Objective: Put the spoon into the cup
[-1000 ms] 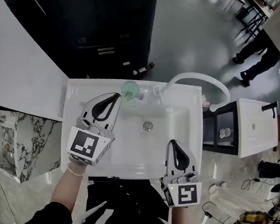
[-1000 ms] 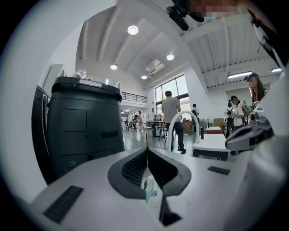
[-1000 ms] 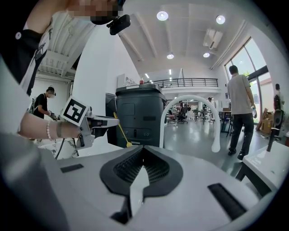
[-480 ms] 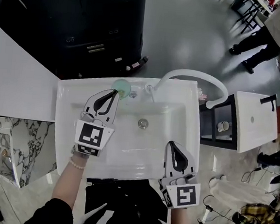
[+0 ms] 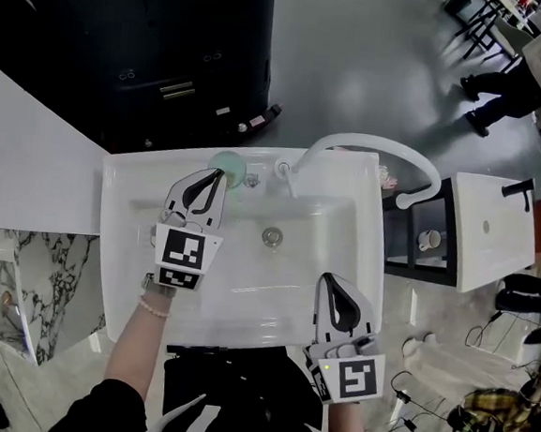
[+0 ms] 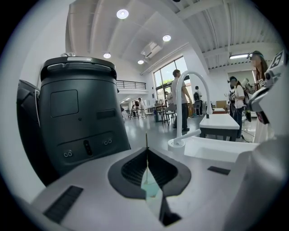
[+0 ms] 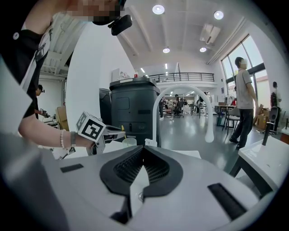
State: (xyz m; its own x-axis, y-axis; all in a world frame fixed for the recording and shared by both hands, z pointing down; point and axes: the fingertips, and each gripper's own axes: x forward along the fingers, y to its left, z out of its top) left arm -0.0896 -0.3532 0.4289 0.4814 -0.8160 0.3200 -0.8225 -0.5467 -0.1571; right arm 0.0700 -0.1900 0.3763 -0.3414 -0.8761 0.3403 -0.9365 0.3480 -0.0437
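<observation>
Head view is looking straight down, so going big to small: a black machine is standing behind a white sink. A white faucet is arching from the sink's back rim out past its right edge.

Left gripper is hanging over the back left part of the basin, with its tips just beside the cup. The cup is sitting on the back rim, just left of the faucet base. The left fingers are clamped together. In the left gripper view a thin dark sliver is poking up past their tips, and I'm pretty sure that's the spoon seen edge-on, pinched between them. A bit of the greenish cup is showing lower down through the gap between those fingers.

Right gripper is hovering over the front right rim, well apart from the cup, with its fingers closed on nothing.
</observation>
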